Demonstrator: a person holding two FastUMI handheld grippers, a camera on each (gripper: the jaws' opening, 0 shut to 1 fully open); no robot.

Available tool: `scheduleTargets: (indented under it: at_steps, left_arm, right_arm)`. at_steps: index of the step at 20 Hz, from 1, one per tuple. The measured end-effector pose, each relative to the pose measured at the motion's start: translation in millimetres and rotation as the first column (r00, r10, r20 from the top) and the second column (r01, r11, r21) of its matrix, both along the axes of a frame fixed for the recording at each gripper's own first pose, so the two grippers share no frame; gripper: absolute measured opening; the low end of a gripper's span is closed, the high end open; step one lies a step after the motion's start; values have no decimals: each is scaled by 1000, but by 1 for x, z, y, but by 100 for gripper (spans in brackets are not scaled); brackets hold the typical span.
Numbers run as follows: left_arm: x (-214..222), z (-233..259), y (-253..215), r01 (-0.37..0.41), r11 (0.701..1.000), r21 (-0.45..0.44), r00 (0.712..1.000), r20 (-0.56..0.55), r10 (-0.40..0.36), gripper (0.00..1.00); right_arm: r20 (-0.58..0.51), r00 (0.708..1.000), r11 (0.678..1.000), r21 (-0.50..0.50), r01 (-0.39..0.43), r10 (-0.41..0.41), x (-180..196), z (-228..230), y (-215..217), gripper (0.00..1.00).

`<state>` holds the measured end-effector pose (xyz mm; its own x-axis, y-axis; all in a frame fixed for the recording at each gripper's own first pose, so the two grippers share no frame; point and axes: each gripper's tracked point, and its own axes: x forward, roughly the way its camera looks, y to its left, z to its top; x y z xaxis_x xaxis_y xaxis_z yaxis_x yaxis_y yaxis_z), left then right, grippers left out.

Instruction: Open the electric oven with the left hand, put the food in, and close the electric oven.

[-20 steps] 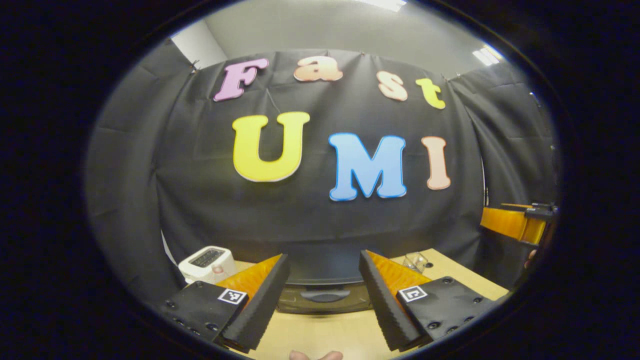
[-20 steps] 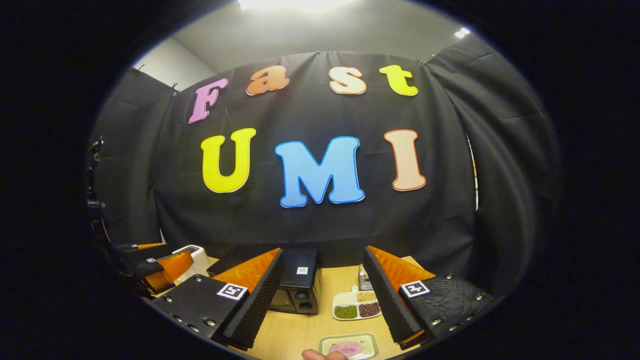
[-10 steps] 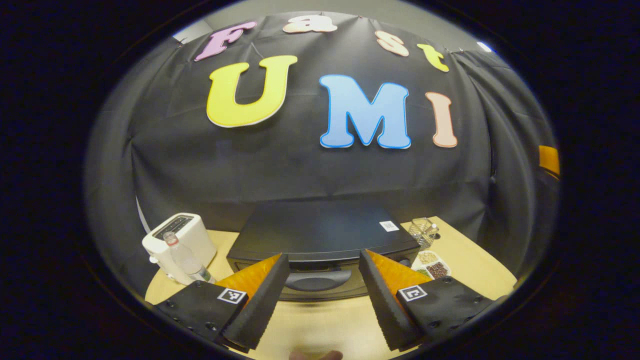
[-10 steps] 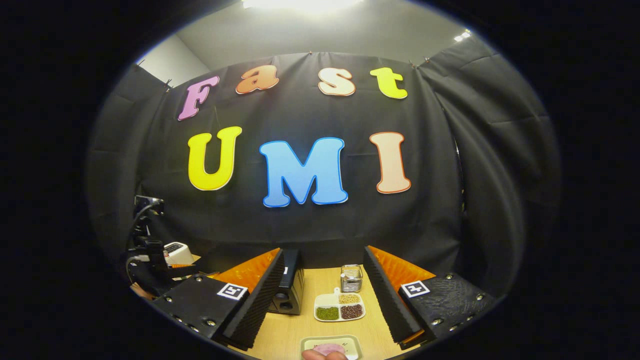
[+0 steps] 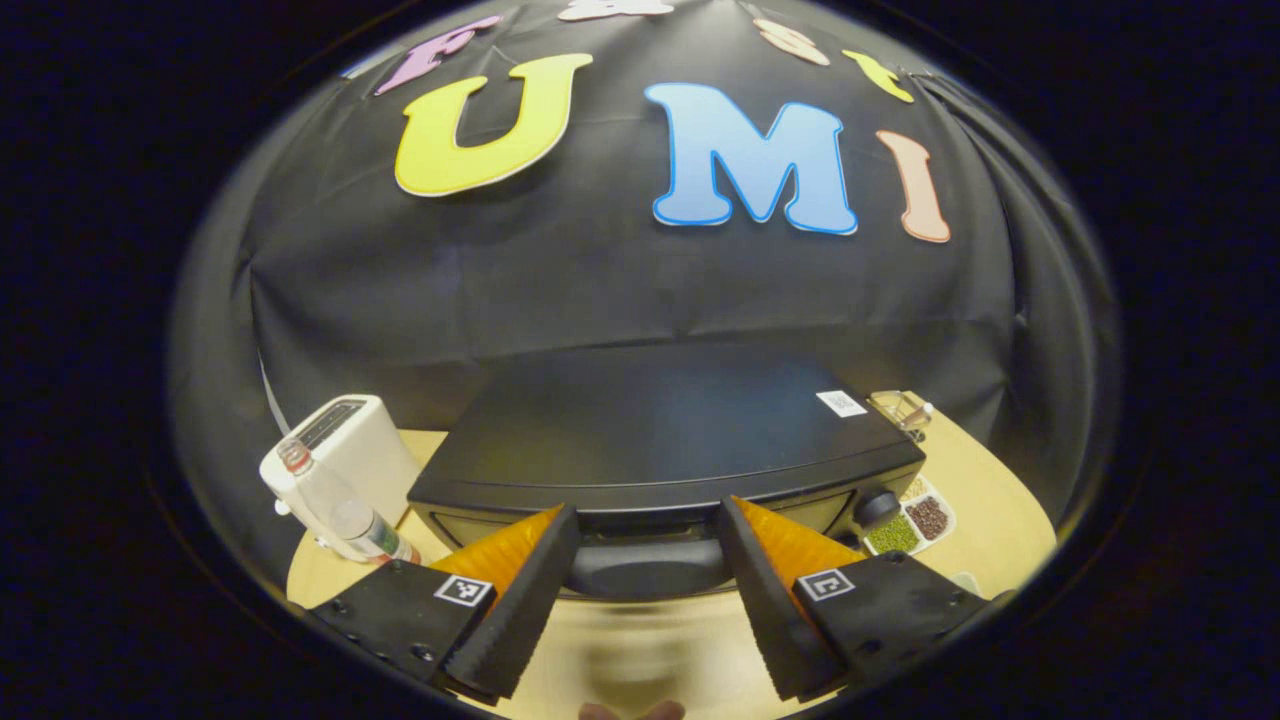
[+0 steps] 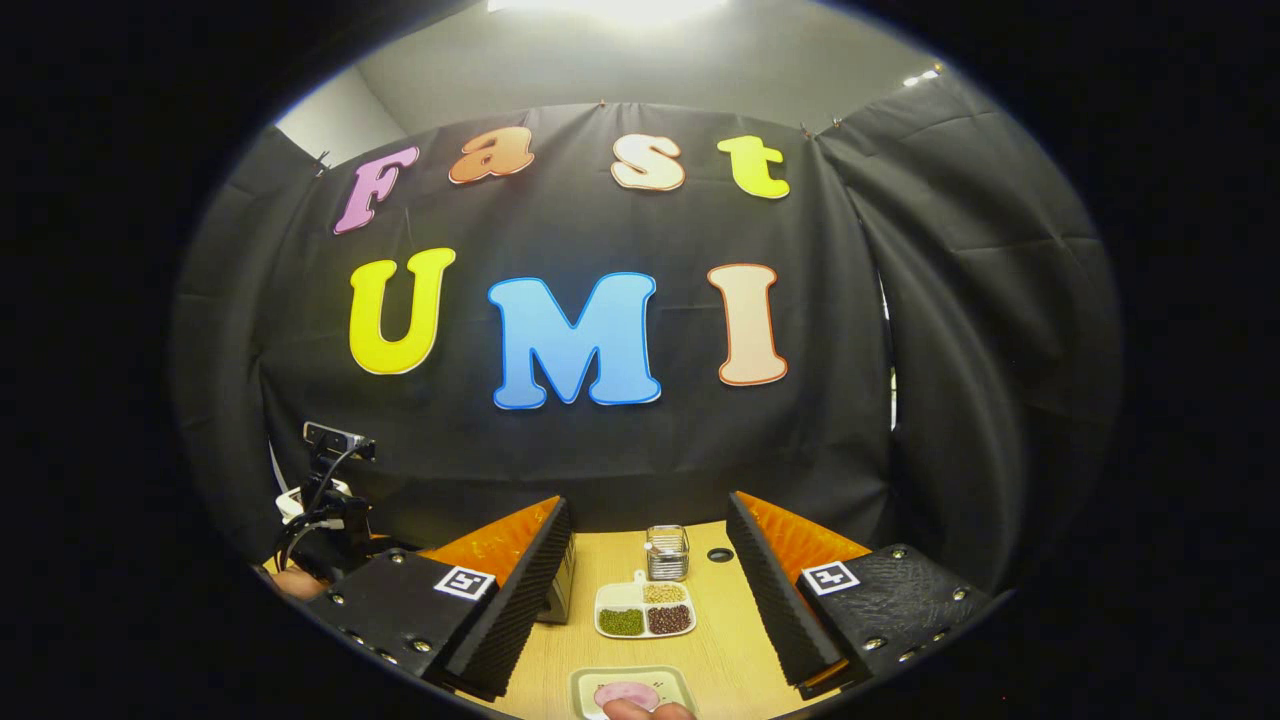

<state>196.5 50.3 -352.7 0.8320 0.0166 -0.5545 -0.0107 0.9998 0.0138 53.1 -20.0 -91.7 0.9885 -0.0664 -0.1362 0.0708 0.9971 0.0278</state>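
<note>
The black electric oven (image 5: 660, 425) stands on the wooden table, its door shut. Its handle (image 5: 645, 568) lies level with my left gripper (image 5: 645, 600), seen in the gap between the open fingers, which hold nothing. A control knob (image 5: 877, 505) sits at the oven's right front. In the right gripper view a pale plate with a pink slice of food (image 6: 628, 692) lies at the bottom edge, just below my open right gripper (image 6: 650, 610). A corner of the oven (image 6: 562, 590) peeks out beside the near finger. The other gripper's body (image 6: 325, 505) is at far left.
A white toaster (image 5: 345, 450) and a clear plastic bottle (image 5: 340, 505) stand left of the oven. A divided dish of beans (image 6: 645, 610) and a glass holder (image 6: 667, 552) sit on the table (image 6: 720, 640) right of the oven. A black cloth wall backs the table.
My left gripper has tilted down and moved close to the oven, whose handle now sits between the fingers. The right gripper has swung right, so the oven slid out to the left.
</note>
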Motion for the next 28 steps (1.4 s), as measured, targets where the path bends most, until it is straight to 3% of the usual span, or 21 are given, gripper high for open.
scheduleTargets:
  at_steps: [2, 4, 12, 13, 14, 21, 25, 26, 28]
  left_arm:
    - [-3, 0, 1, 2, 1000, 10, 1000, 0, -2, 92]
    - [-5, 0, 0, 2, 1000, -1, 1000, -9, -2, 98]
    - [-49, -6, -3, 11, 1000, -3, 999, -33, -11, 95]
    - [-56, -9, -4, 13, 1000, -1, 999, -38, -13, 99]
    - [-61, -11, -5, 15, 1000, 2, 999, -43, -15, 95]
    - [-102, -32, -9, 23, 1000, 2, 995, -92, -23, 98]
    - [-124, -51, -9, 15, 1000, -5, 990, -143, -16, 95]
    - [-128, -54, -9, 13, 1000, -12, 989, -147, -15, 99]
    - [-141, -66, -12, 12, 1000, -23, 986, -168, -16, 95]
  right_arm:
    - [1, 1000, 1000, -3, -1, 1, -1, 1, 1, 96]
    - [2, 1000, 1000, 1, -11, 11, -1, 1, 6, 96]
    - [6, 999, 999, 1, -38, 38, -7, 6, 15, 96]
    - [6, 999, 999, -1, -38, 38, -8, 6, 14, 96]
    - [5, 999, 999, -3, -35, 36, -12, 6, 13, 96]
    - [1, 1000, 1000, -8, -17, 17, -28, 6, 8, 96]
    - [-9, 1000, 1000, -15, -4, 4, -37, 4, 3, 96]
    - [-10, 1000, 1000, -17, -3, 3, -39, 3, 2, 96]
    - [-13, 1000, 1000, -21, -1, 1, -42, 3, 1, 96]
